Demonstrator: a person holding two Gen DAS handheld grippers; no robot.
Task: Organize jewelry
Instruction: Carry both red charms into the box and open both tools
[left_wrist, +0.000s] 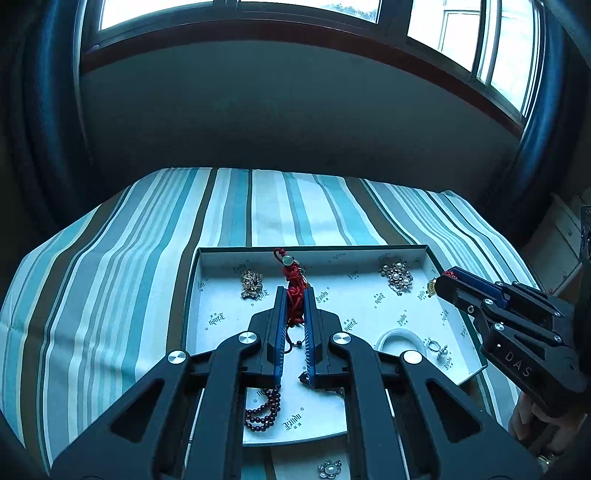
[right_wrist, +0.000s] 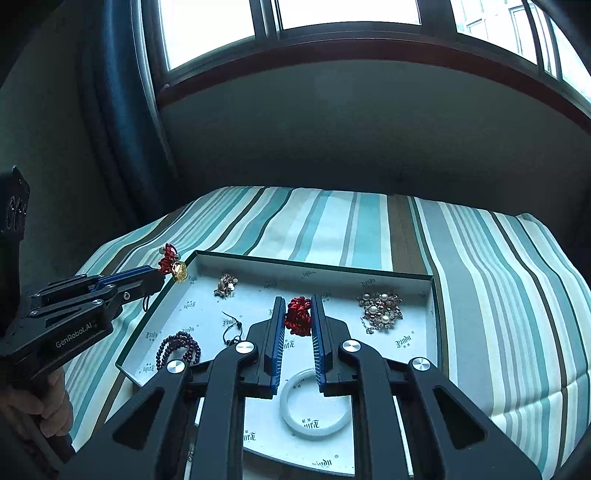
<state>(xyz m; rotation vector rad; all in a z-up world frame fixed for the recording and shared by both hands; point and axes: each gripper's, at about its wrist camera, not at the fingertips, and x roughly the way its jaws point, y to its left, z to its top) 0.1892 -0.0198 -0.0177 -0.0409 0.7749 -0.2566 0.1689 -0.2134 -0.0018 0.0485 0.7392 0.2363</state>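
Left wrist view: the left tongs (left_wrist: 295, 295) pinch a red knotted cord (left_wrist: 293, 291) above the white jewelry tray (left_wrist: 221, 295) on the striped cloth (left_wrist: 110, 258). At 3 o'clock the right tongs (left_wrist: 443, 278) pinch red cord too. A pearl brooch (left_wrist: 397, 277) lies at 1 o'clock.

Right wrist view: the right tongs (right_wrist: 298, 314) pinch a red knot (right_wrist: 298, 315). At 9 o'clock the left tongs (right_wrist: 162, 275) grip cord beside an amber bead (right_wrist: 180, 272). A white bangle (right_wrist: 314, 406) lies at 6 o'clock, dark beads (right_wrist: 181, 349) at 8 o'clock.
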